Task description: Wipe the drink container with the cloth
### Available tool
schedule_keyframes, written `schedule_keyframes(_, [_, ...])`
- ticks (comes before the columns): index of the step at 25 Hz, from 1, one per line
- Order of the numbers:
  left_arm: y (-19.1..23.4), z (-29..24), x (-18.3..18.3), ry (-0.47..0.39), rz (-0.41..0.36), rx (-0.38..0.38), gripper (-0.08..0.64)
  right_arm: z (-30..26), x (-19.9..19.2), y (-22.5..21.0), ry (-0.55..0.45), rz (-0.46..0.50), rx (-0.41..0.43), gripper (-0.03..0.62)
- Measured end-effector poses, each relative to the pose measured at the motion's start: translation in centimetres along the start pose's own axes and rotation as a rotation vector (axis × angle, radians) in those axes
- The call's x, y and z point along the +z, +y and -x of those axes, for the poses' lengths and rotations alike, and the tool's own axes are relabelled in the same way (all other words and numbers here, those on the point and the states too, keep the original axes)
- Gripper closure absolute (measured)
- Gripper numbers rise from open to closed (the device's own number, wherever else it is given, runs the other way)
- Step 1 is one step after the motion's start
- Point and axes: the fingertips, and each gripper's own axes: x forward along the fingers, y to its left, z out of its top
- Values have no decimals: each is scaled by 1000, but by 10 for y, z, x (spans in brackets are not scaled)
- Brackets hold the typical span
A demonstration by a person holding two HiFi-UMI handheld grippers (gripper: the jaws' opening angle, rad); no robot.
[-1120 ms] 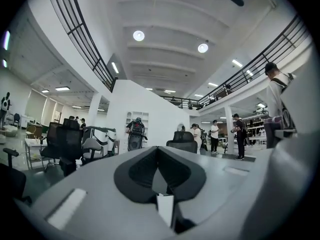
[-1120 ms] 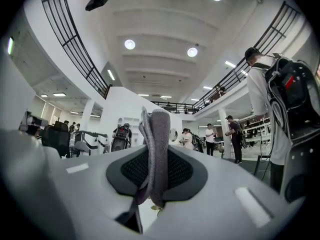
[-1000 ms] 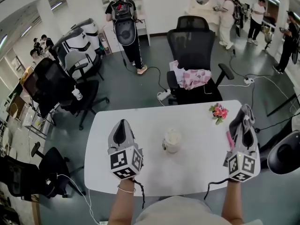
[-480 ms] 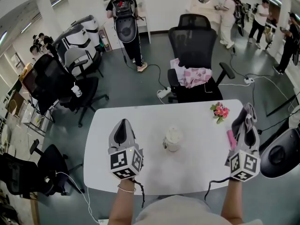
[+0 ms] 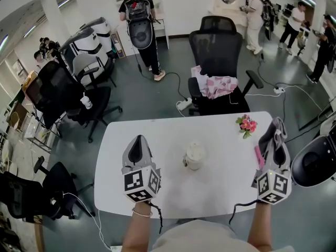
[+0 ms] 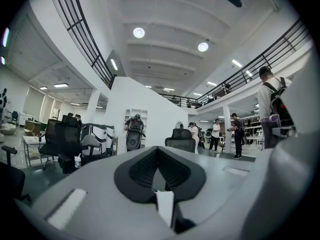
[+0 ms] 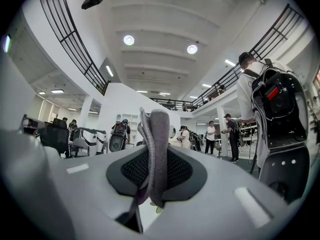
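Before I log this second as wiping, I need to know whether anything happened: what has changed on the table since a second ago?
Nothing visibly moved, and nothing was taken hold of or let go. The right gripper stays shut on the grey cloth. The left gripper stays shut and empty. The drink container stands untouched between them on the white table.
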Motion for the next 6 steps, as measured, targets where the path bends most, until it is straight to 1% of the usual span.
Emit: schedule_keyframes(6, [-1,0,-2,0,-2,-4,560,1,-1,6,0,2,24,523])
